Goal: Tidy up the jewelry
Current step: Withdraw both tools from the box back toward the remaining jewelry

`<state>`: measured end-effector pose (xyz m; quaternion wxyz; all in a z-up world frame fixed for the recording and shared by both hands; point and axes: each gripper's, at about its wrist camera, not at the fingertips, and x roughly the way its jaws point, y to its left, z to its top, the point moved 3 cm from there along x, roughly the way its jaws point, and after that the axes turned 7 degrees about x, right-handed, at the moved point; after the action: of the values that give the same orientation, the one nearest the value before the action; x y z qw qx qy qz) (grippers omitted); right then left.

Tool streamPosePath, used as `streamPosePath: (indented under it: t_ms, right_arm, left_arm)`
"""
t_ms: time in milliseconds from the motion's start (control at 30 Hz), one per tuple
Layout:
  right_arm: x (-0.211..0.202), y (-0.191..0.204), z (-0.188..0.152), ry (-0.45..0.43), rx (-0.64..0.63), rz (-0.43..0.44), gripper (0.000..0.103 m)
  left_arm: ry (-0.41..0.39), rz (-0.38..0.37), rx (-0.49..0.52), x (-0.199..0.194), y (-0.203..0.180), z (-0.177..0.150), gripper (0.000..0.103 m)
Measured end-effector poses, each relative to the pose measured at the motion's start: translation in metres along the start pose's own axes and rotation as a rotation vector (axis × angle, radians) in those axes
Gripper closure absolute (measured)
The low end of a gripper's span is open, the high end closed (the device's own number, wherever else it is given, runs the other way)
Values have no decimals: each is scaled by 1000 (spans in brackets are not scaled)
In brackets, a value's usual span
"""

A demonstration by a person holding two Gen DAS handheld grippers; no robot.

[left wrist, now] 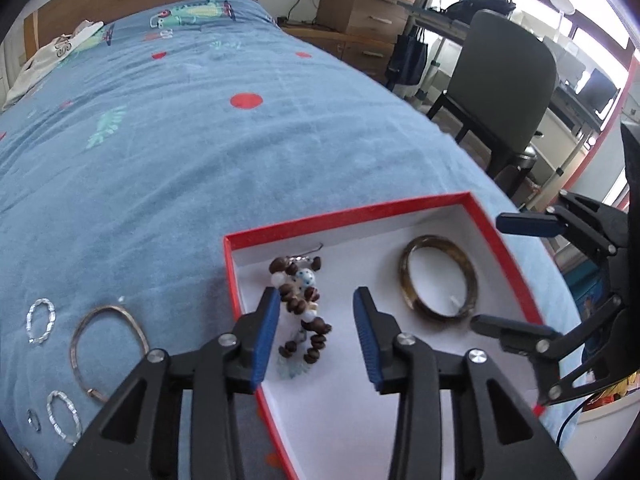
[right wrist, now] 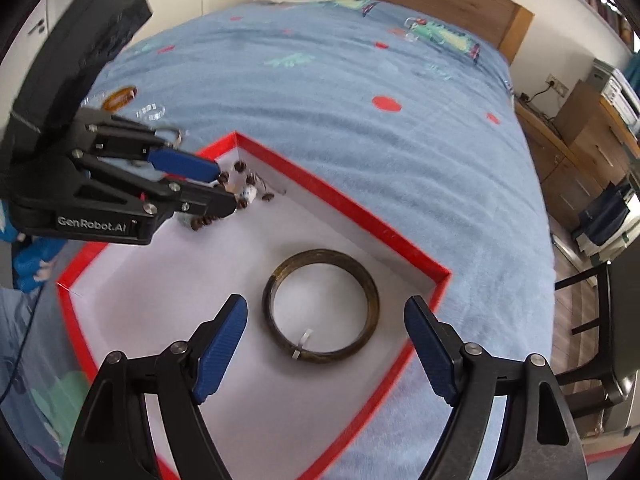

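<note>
A red box [left wrist: 360,213] with a white inside lies on the blue bedspread; it also shows in the right wrist view [right wrist: 344,204]. In it lie a brown beaded bracelet [left wrist: 302,304] and a dark bangle [left wrist: 438,282]. My left gripper [left wrist: 316,320] is open over the box, its fingers either side of the beaded bracelet [right wrist: 240,196]. My right gripper [right wrist: 326,344] is open and empty just above the dark bangle [right wrist: 320,306]. It shows at the right of the left wrist view [left wrist: 496,272].
On the bedspread left of the box lie a thin metal bangle [left wrist: 106,350], two clear bead bracelets [left wrist: 40,320] and a small ring [left wrist: 34,420]. A brown oval piece [right wrist: 120,97] lies further off. A chair [left wrist: 500,88] and drawers [left wrist: 360,12] stand beside the bed.
</note>
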<state>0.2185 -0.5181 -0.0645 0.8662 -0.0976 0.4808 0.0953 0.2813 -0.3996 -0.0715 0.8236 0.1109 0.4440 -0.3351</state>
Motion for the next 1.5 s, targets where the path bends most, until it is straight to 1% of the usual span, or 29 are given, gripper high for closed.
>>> streamPosePath:
  t_ms: [133, 267, 367, 500, 567, 700, 867, 1033, 1200, 1333, 1500]
  right_arm:
    - [-39, -3, -6, -50, 52, -17, 23]
    - [-80, -3, -14, -112, 130, -23, 21]
    - [-114, 3, -19, -173, 176, -42, 17]
    - [-146, 20, -26, -232, 238, -65, 16]
    - [-160, 33, -31, -252, 263, -69, 16]
    - [-183, 61, -37, -291, 278, -60, 16]
    - [-202, 105, -43, -323, 293, -27, 16]
    - [-214, 138, -47, -353, 320, 4, 16]
    - [-215, 164, -46, -368, 338, 27, 16]
    - [-216, 175, -44, -387, 348, 37, 16]
    - [-208, 188, -38, -399, 360, 47, 16]
  left_arm:
    - [-49, 27, 3, -40, -3, -1, 66]
    - [-84, 55, -10, -87, -4, -15, 66]
    - [-107, 77, -32, -129, 4, -37, 66]
    - [-122, 124, -74, -181, 20, -64, 66]
    - [-140, 168, -89, -214, 33, -84, 64]
    - [-161, 253, -109, -265, 59, -120, 61]
    - [-179, 313, -152, -312, 86, -162, 59]
    - [-184, 360, -189, -342, 104, -200, 59]
    - [-191, 408, -219, -358, 117, -226, 59]
    - [-190, 439, -231, -363, 124, -237, 59]
    - [-194, 445, -252, -361, 133, -247, 59]
